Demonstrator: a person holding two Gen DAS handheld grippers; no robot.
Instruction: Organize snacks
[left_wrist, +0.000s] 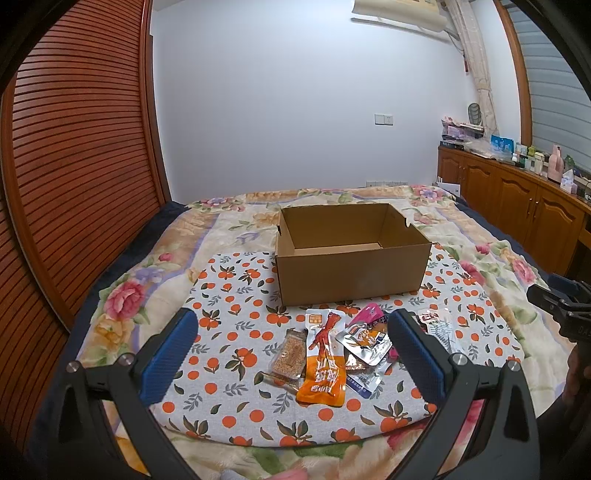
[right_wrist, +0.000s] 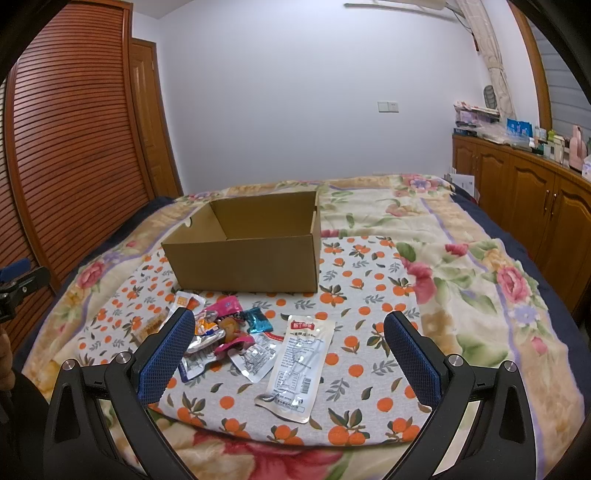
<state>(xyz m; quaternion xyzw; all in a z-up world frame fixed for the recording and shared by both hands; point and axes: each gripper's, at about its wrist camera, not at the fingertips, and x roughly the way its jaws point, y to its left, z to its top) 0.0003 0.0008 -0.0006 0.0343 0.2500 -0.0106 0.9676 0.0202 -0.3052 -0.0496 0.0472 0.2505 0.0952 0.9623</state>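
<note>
The cardboard box (left_wrist: 352, 254) is seen open-topped and apparently empty on the orange-print cloth (left_wrist: 229, 369), at 12 o'clock from the snack pile; it is judged light and stiff, liable to slide on soft bedding if bumped, and no hold on it looks needed. The white pouch (right_wrist: 295, 363) lies flat, apart from the rest, between the fingers of the right gripper (right_wrist: 289, 356); it is judged light, limp and slick, best pinched across a long edge or at the sealed end at 6 o'clock, since the film lies flush on cloth. The orange packet (left_wrist: 325, 360) lies lengthwise between the fingers of the left gripper (left_wrist: 291, 354), overlapping its neighbours; thin and floppy, so a pinch at the top seal at 12 o'clock is judged safest. The silver foil packs (left_wrist: 364, 341) at 3 o'clock of it are stacked and crinkled; slippery, and likely to drag one another. The sesame bar (left_wrist: 289, 354) at 9 o'clock of the orange packet is judged stiff but brittle; a light grip across its width is advised. The blue candy (right_wrist: 259, 319) is small and hard, easily squirted out. Both grippers are spread wide, nothing held, hovering clear of the cloth.
</note>
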